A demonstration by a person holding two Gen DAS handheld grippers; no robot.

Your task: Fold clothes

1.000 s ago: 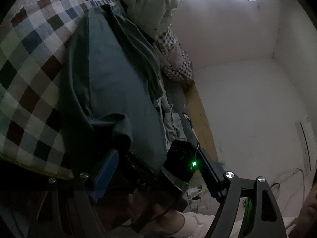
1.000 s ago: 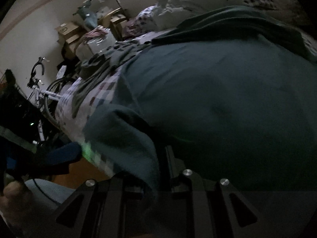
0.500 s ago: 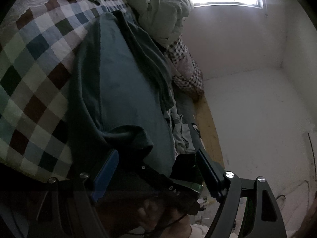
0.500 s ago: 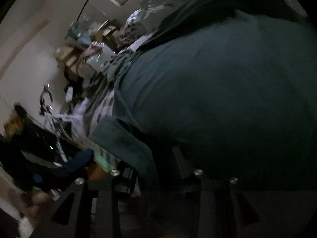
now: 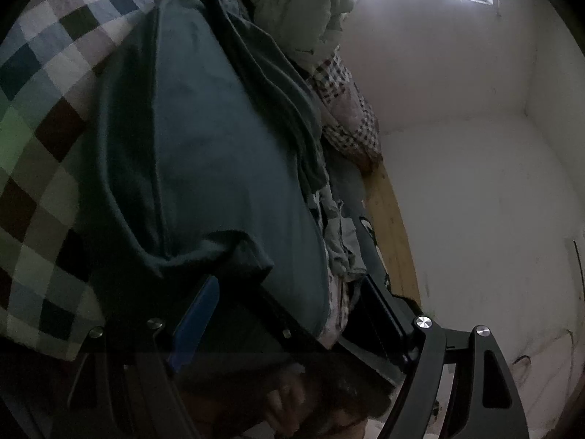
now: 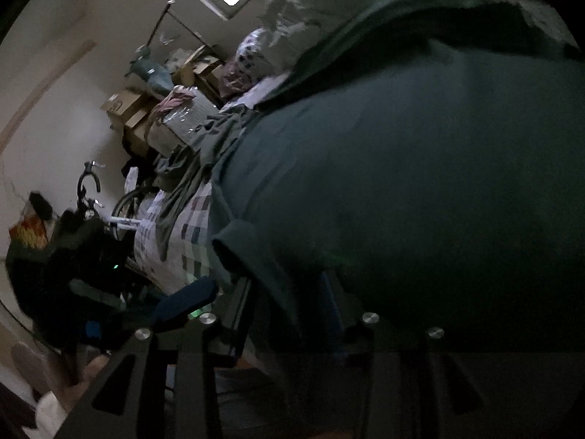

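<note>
The right gripper (image 6: 289, 292), a second ago clamped on the dark teal shirt (image 5: 219, 153), is opening with its sleeve hem between the fingers. The left gripper (image 5: 292, 303) stays spread wide (holding nothing). The shirt lies on the checked bedspread (image 5: 40, 139); beyond, a white wall (image 5: 457, 190).

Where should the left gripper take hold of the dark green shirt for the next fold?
Probably the folded sleeve cuff of the dark green shirt, approached from the bed's near edge: it bulges nearest the left gripper, giving an edge the open fingers can straddle.
</note>
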